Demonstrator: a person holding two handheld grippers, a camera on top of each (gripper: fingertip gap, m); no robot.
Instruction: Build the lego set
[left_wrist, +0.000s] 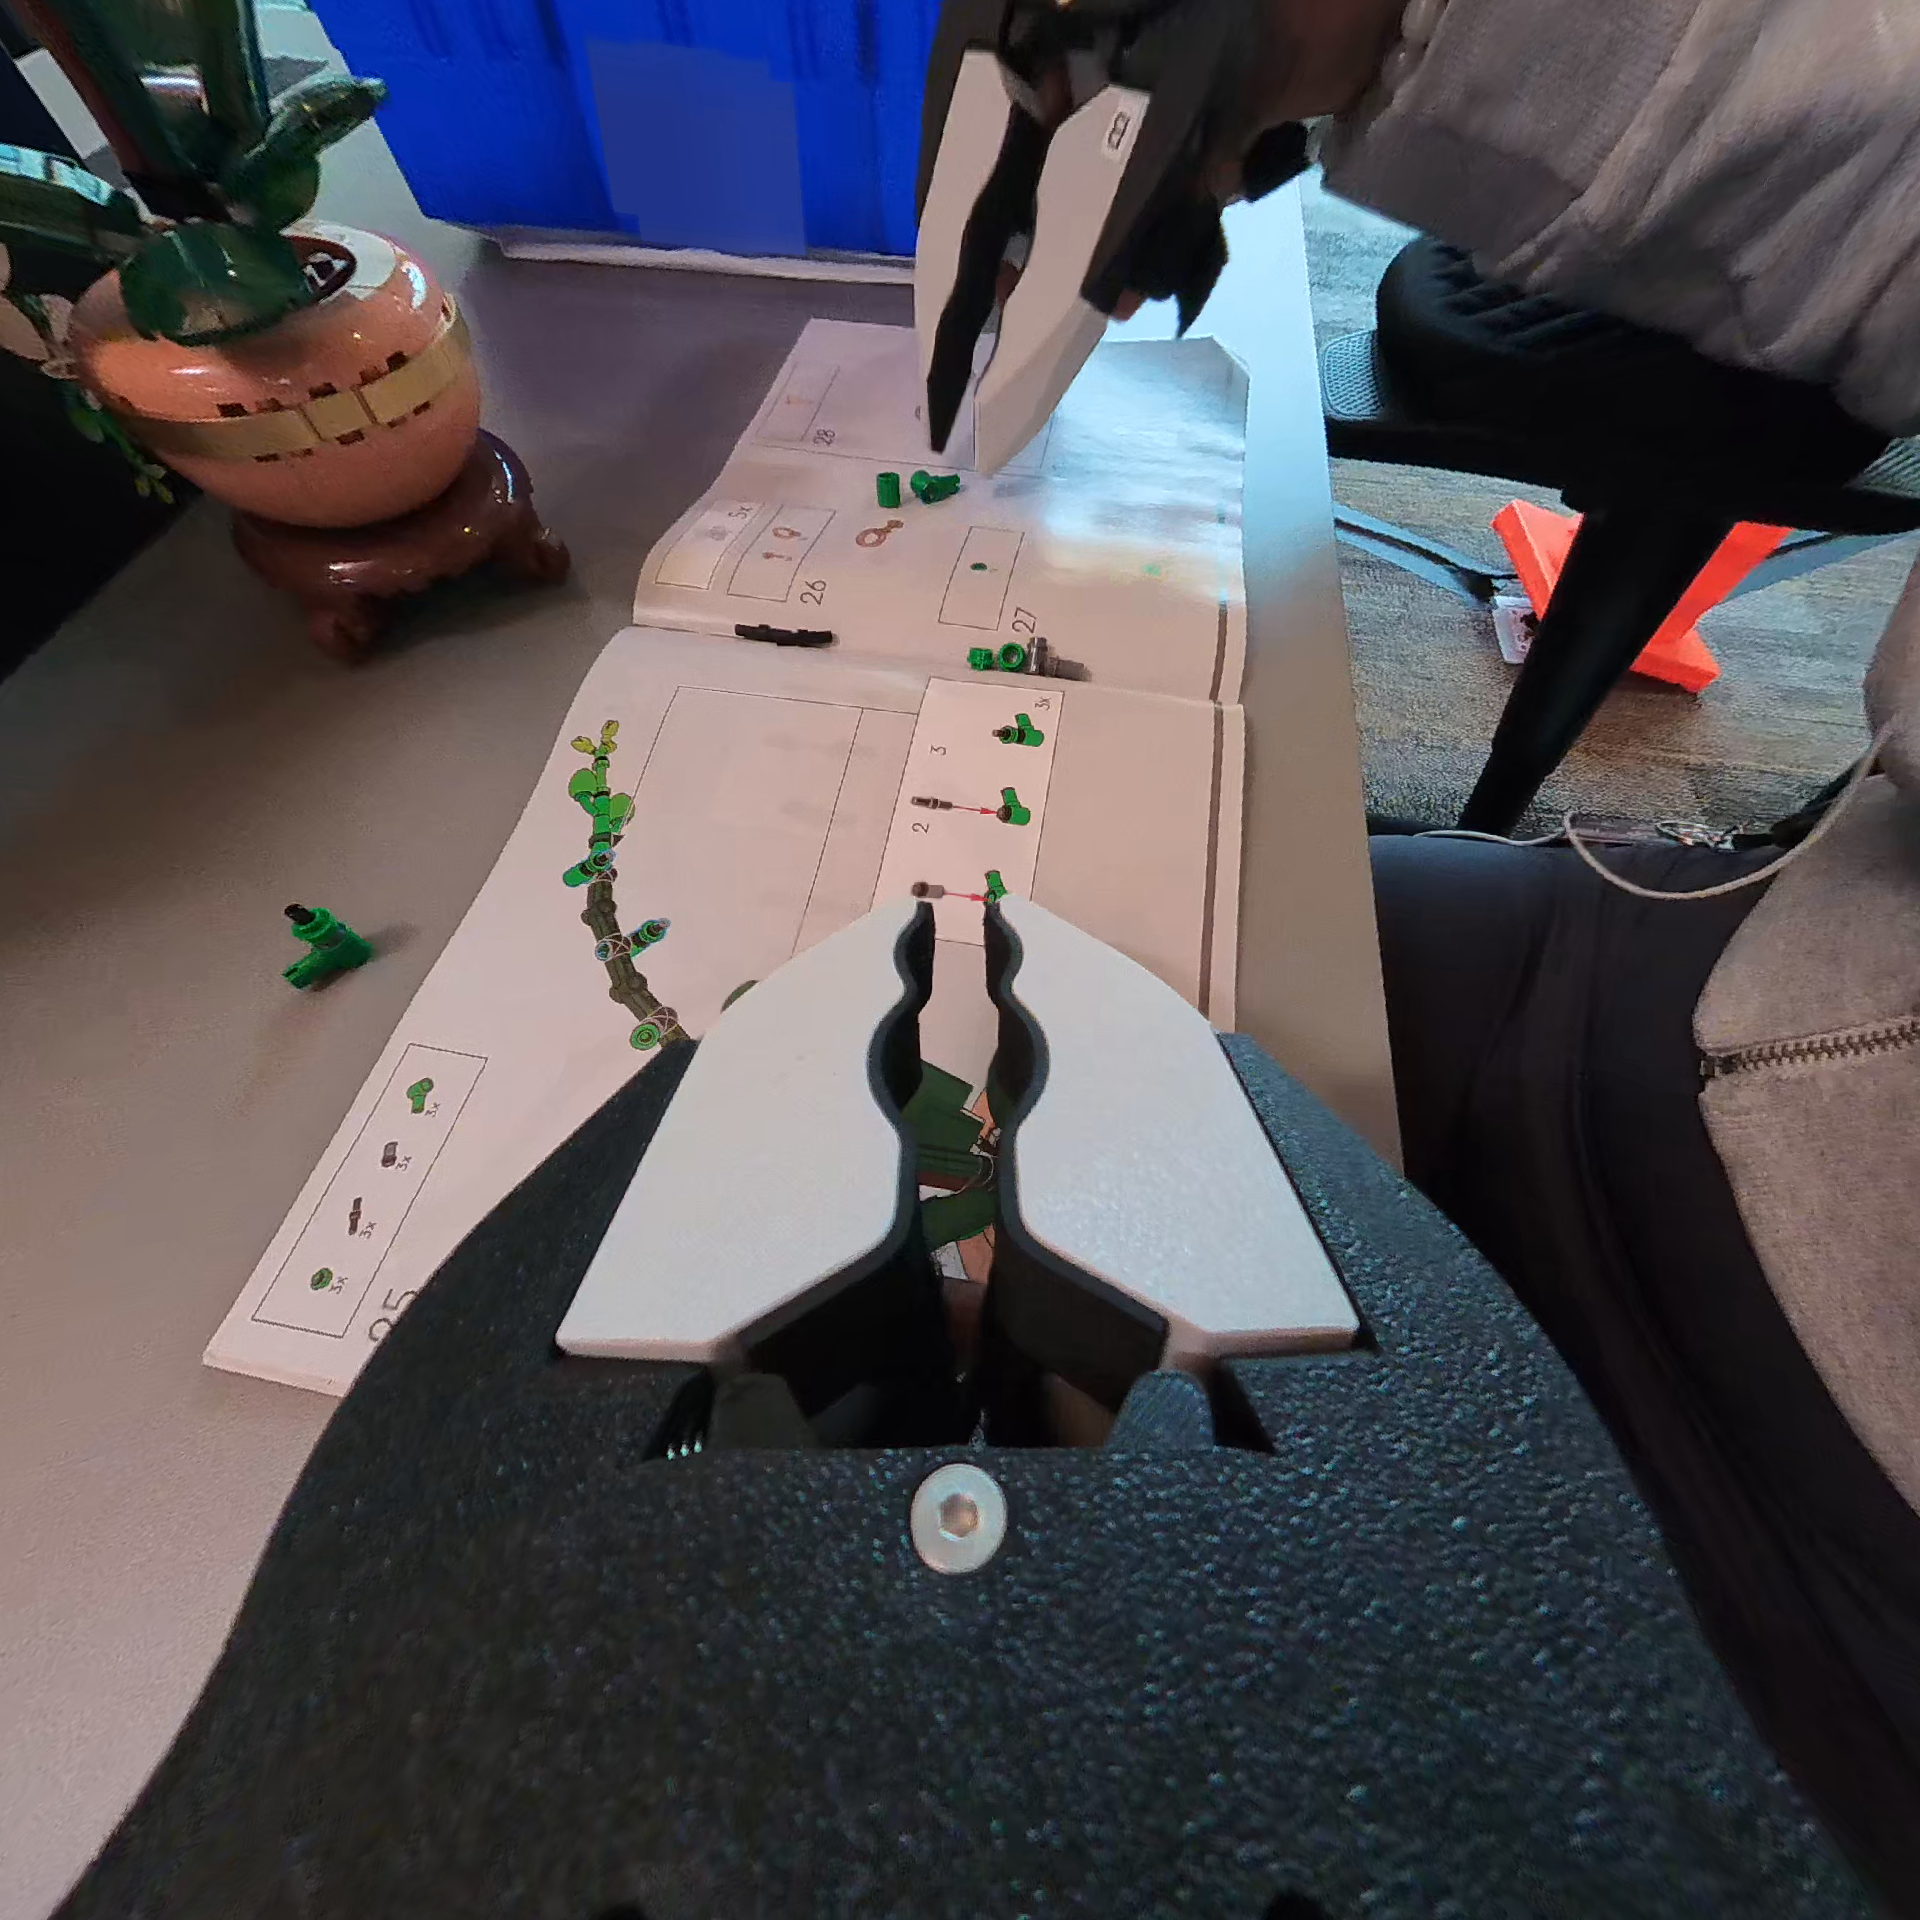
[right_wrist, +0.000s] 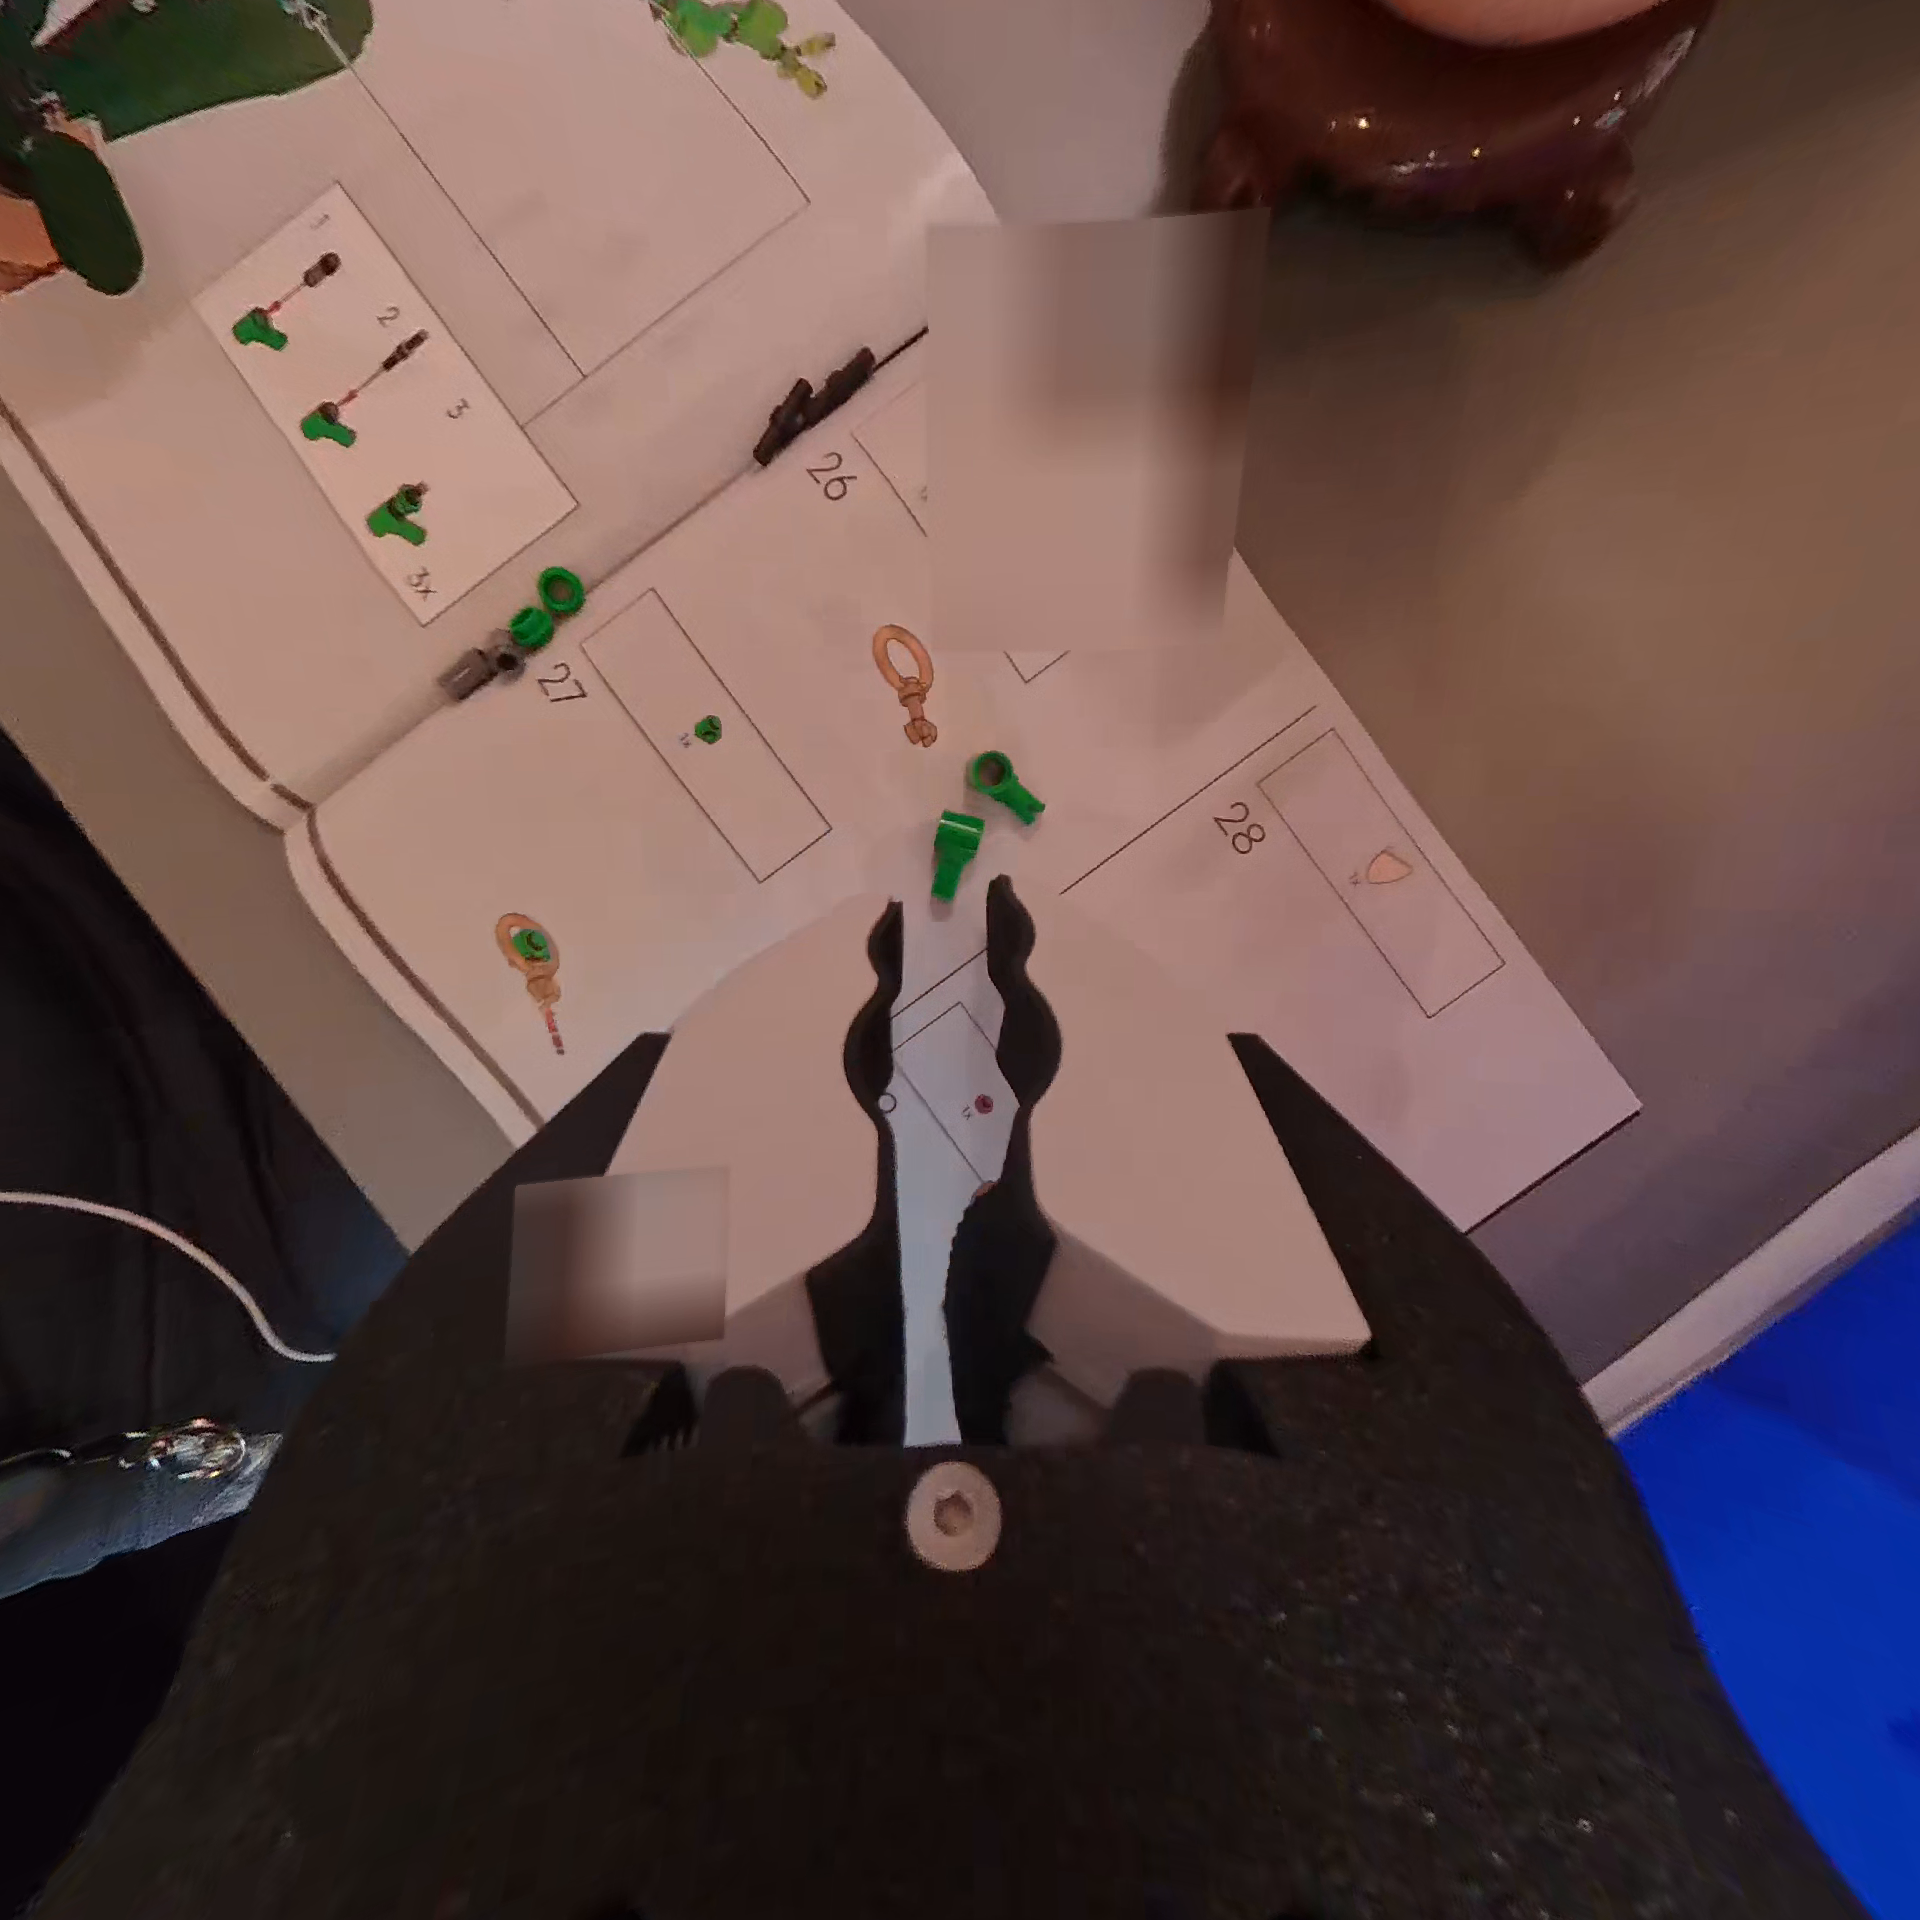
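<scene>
Left gripper hovering over open instruction booklet on bench, jaws slightly apart, nothing between. Right gripper jaws apart, bare, tips just short of green connector piece; second green ring-ended piece beside. Potted brick plant at far left.

left tool level and forward, fingers slightly parted, nothing between them, right tool pointing steeply down, fingers parted, bare

Left gripper: pebbled black body, white fingers, silver screw; grey sleeve.
</scene>
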